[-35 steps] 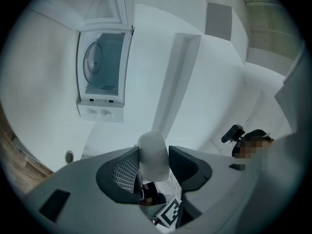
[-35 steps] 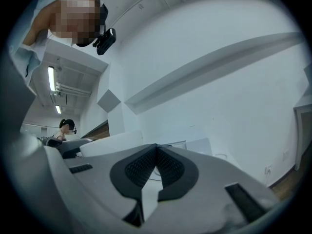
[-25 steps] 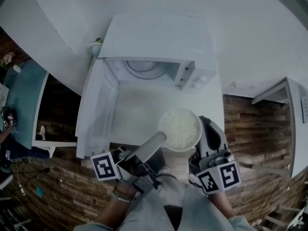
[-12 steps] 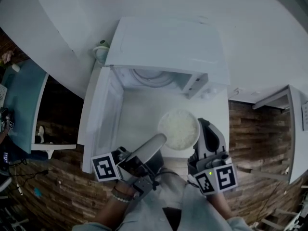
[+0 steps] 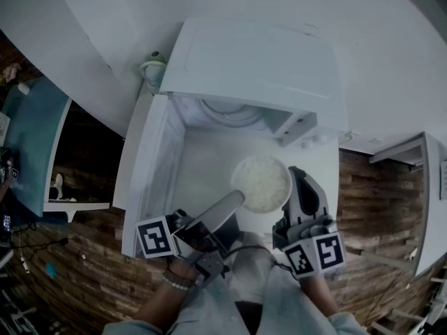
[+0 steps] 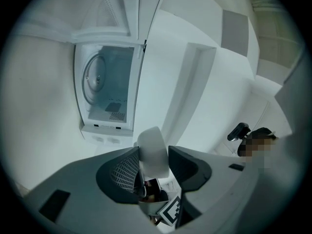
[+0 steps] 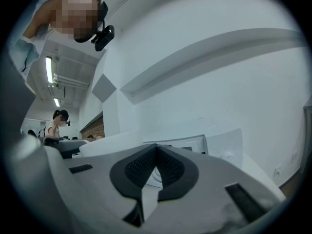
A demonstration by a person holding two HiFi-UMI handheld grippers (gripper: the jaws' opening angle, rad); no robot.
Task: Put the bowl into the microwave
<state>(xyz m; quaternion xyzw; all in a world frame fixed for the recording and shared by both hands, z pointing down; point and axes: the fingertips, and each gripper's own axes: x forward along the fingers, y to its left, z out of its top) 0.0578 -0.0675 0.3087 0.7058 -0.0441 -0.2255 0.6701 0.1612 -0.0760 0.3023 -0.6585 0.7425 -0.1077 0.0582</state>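
Observation:
A white bowl (image 5: 261, 183) full of rice hangs just in front of the open white microwave (image 5: 251, 68). My left gripper (image 5: 234, 202) reaches in from the lower left and is shut on the bowl's left rim. In the left gripper view that rim (image 6: 153, 152) shows as a white edge pinched between the jaws, with the cavity and its turntable (image 6: 95, 77) ahead. My right gripper (image 5: 297, 176) lies along the bowl's right side, shut, with nothing seen between its jaws. In the right gripper view the bowl (image 7: 105, 143) sits just left of the shut gripper (image 7: 157, 150).
The microwave door (image 5: 150, 166) stands swung out to the left, beside the bowl's path. A small white and green object (image 5: 152, 67) sits at the microwave's back left corner. A white cabinet (image 5: 419, 180) stands to the right, a teal table (image 5: 31, 138) far left.
Both grippers and the bowl have moved nearer to the open microwave, which now looms larger in the head view. The grip on the bowl looks the same.

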